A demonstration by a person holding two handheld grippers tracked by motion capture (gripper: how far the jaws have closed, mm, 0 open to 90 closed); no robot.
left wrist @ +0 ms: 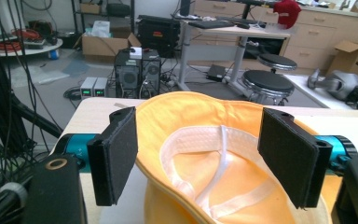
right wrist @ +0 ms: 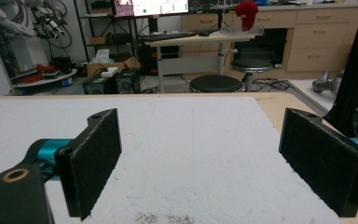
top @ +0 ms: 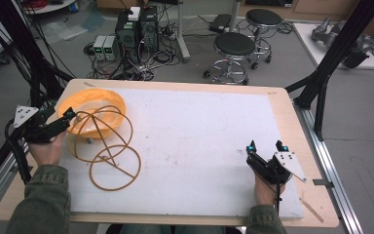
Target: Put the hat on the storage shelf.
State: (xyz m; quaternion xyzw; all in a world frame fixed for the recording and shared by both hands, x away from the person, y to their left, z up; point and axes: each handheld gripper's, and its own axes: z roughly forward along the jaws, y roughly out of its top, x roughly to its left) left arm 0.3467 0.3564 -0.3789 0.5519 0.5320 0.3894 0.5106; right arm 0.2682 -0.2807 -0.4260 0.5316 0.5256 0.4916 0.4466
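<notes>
A yellow-orange bucket hat [top: 92,105] lies upside down at the far left of the white board, its pale inner band [left wrist: 200,140] facing up. A frame of tan wire hoops [top: 114,168] leans against it and spreads toward the near side. My left gripper [top: 68,119] is at the table's left edge, level with the hat. In the left gripper view it [left wrist: 204,156] is open, with the hat's near brim between its black pads [left wrist: 116,158]. My right gripper [top: 266,146] rests open near the front right of the board, and nothing is between its jaws [right wrist: 214,158].
The white board [top: 199,131] covers most of a wooden table [top: 292,122]. Black frame posts [top: 331,53] rise off the right corner, and cables hang at the left edge. Stools [top: 233,46] and computer boxes [top: 136,29] stand on the floor beyond the far edge.
</notes>
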